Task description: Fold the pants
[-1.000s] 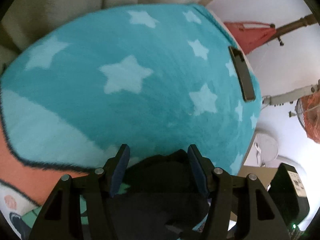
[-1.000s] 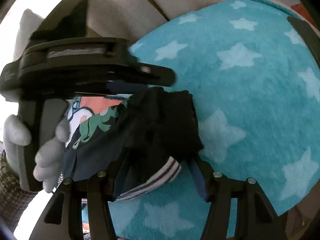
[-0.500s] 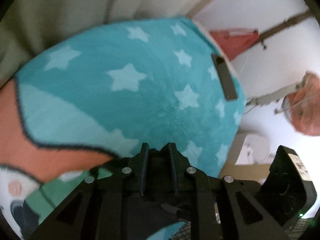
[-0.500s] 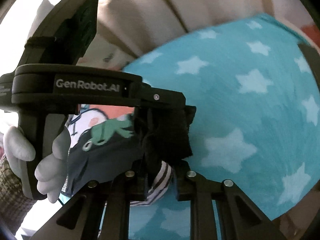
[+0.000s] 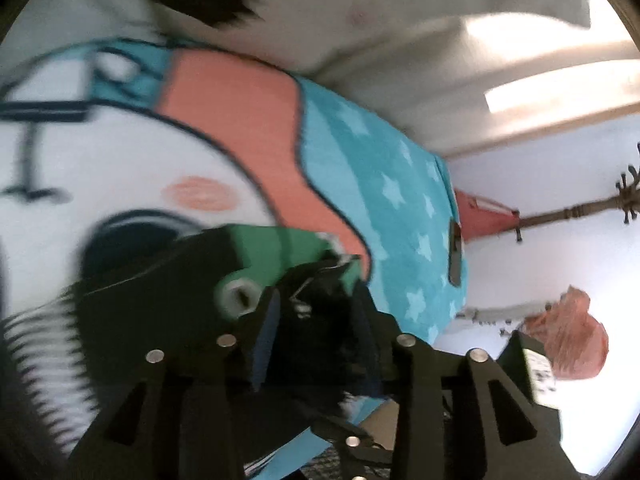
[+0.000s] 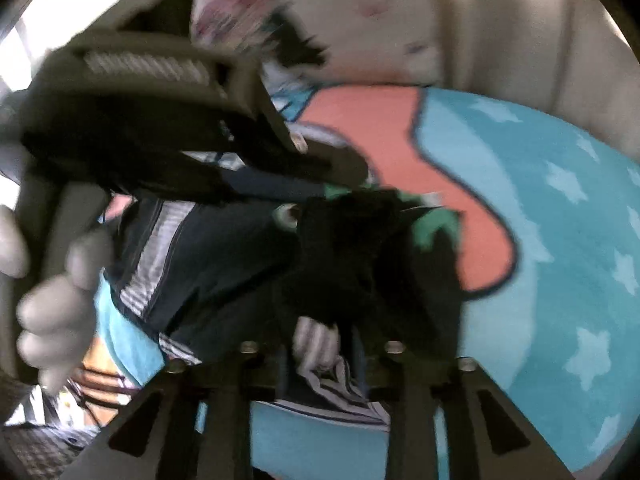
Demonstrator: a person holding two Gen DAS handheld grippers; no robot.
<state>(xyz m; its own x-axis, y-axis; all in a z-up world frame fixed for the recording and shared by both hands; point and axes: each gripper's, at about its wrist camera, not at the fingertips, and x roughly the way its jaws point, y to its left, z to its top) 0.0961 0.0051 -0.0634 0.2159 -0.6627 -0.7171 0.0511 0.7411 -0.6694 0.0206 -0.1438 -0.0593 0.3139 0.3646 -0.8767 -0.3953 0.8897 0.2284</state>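
Note:
The pants (image 6: 224, 264) are dark navy with a green dinosaur print and white striped cuffs, lying on a blanket (image 6: 540, 240) of teal with white stars, coral and white. My right gripper (image 6: 320, 344) is shut on a bunched edge with a striped cuff. My left gripper (image 5: 316, 316) is shut on the dark fabric of the pants (image 5: 160, 288) beside the green print. In the right wrist view the left gripper's body (image 6: 160, 120) shows at upper left, held by a gloved hand. Both views are motion-blurred.
A dark flat remote-like object (image 5: 455, 252) lies near the blanket's far edge. Beige cushions (image 5: 400, 40) rise behind the blanket. A red bag (image 5: 484, 216), a wooden stand (image 5: 580, 212) and an orange fan (image 5: 568, 340) stand beyond on the right.
Both grippers closed on the pants, then swept with the fabric across the blanket toward the coral and white part. The starred teal area has shifted to the right in both views.

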